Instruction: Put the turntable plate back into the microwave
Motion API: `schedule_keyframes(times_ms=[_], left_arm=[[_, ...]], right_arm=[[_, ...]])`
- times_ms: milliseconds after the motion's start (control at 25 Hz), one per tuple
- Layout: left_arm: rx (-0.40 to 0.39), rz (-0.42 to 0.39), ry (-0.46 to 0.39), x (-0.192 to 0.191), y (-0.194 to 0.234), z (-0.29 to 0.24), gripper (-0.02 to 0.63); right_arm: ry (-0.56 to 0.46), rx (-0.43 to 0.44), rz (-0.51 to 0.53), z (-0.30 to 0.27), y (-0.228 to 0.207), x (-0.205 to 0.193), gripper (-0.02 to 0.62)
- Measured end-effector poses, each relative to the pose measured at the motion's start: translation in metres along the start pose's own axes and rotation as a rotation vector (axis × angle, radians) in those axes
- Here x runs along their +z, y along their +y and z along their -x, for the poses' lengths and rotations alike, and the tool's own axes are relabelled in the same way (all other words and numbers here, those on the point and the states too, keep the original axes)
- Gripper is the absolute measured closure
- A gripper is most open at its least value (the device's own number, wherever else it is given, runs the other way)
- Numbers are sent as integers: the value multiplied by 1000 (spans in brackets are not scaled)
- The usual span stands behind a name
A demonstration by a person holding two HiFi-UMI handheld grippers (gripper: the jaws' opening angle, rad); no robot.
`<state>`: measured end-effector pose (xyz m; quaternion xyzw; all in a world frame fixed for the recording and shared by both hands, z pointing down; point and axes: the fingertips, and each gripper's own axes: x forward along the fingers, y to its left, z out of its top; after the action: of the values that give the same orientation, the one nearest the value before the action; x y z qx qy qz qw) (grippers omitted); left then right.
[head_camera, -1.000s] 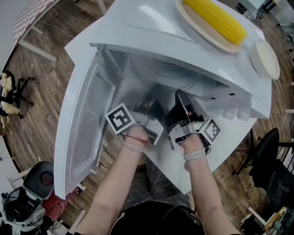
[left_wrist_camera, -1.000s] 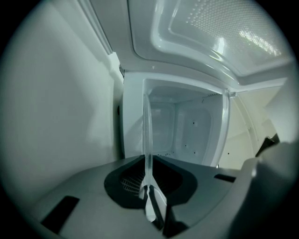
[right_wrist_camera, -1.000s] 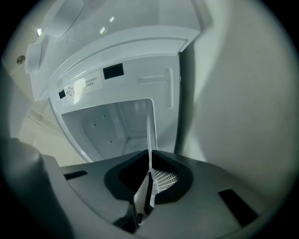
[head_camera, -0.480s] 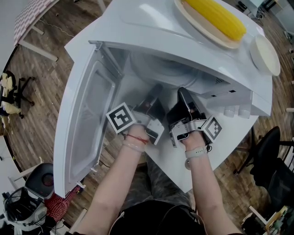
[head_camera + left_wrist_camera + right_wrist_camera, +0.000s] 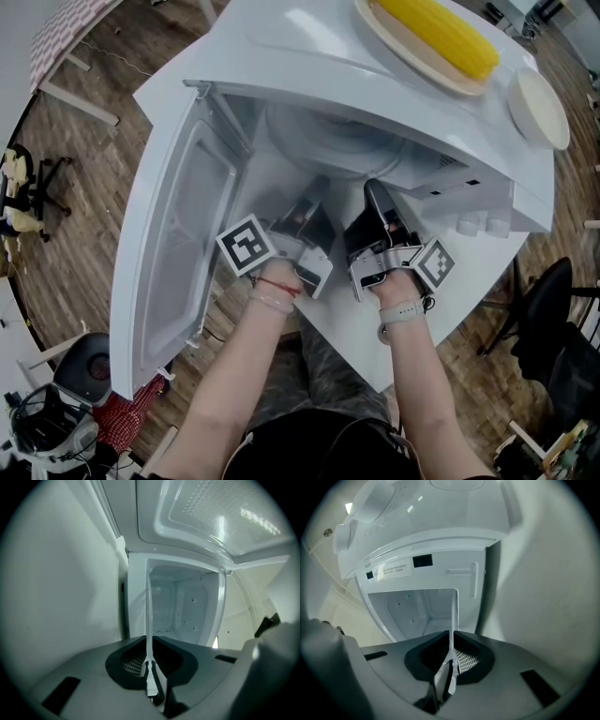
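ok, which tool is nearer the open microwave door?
Left. The left tool, shut on the turntable plate, is on the side of the open door. The right tool grips the plate's other side, toward the control knobs.

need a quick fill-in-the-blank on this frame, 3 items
1. The microwave door stands ____.
2. The left gripper and right gripper are each shut on the ____.
3. The plate on top of the microwave holds a cob of ____.
Missing words: open; turntable plate; corn.
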<state>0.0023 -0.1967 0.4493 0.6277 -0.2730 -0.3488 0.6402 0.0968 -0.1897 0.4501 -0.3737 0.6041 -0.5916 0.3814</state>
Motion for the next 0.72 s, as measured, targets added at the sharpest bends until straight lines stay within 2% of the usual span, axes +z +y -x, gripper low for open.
schedule_keyframes(times_ms=[400, 600, 720], left_arm=[[-4, -75, 66, -15, -6, 12, 578], [43, -166, 118, -27, -3, 23, 594], [80, -286, 155, -31, -1, 31, 594]], right_arm=[[63, -15, 82, 11, 0, -17, 557], [116, -23, 148, 19, 3, -31, 558], [144, -34, 183, 25, 4, -40, 563]])
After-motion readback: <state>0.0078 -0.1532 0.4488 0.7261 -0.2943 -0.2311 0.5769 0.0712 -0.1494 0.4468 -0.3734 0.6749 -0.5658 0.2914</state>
